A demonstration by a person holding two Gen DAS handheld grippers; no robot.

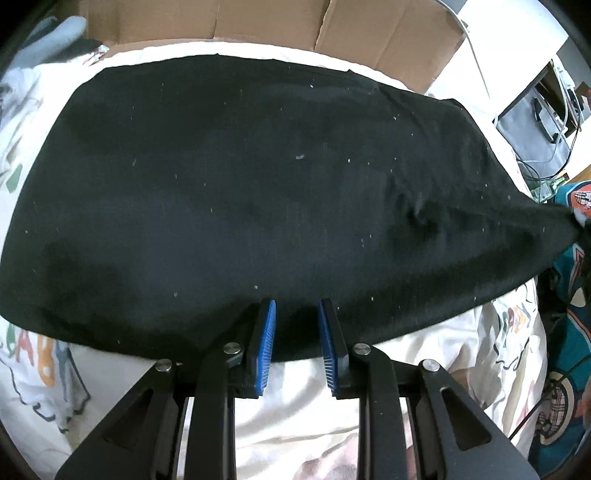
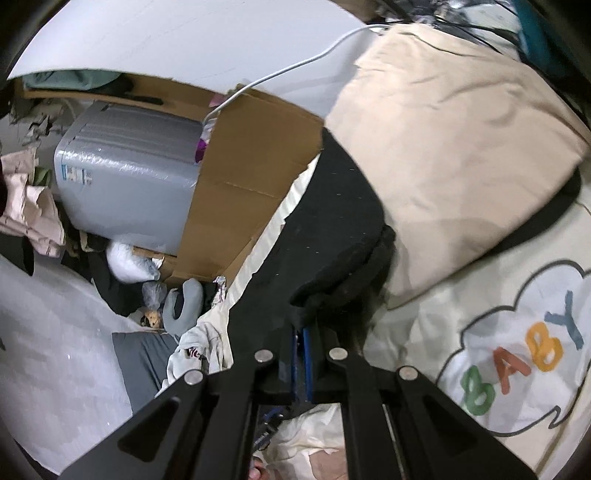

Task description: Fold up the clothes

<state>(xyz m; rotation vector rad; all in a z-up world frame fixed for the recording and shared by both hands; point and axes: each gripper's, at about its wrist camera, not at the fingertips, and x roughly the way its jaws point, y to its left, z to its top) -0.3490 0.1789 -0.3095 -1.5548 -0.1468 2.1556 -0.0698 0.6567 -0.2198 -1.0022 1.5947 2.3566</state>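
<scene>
A black garment (image 1: 240,184) lies spread flat across a cream bed sheet (image 1: 295,398) in the left wrist view. My left gripper (image 1: 296,306) hovers at the garment's near edge. Its blue pads (image 1: 267,332) stand apart with nothing pinched between them. The garment's right corner is drawn out into a taut point toward the right edge of that view. In the right wrist view my right gripper (image 2: 301,343) is shut on a bunched corner of the black garment (image 2: 332,206), lifted off the bed. The cloth stretches away from its fingers.
Flattened cardboard (image 1: 258,18) stands behind the bed, with a grey suitcase (image 2: 125,166) and loose clutter beside it. A cream pillow (image 2: 450,129) and a "BABY" print (image 2: 517,362) lie right of the garment. A teal patterned cloth (image 1: 569,332) hangs at the right.
</scene>
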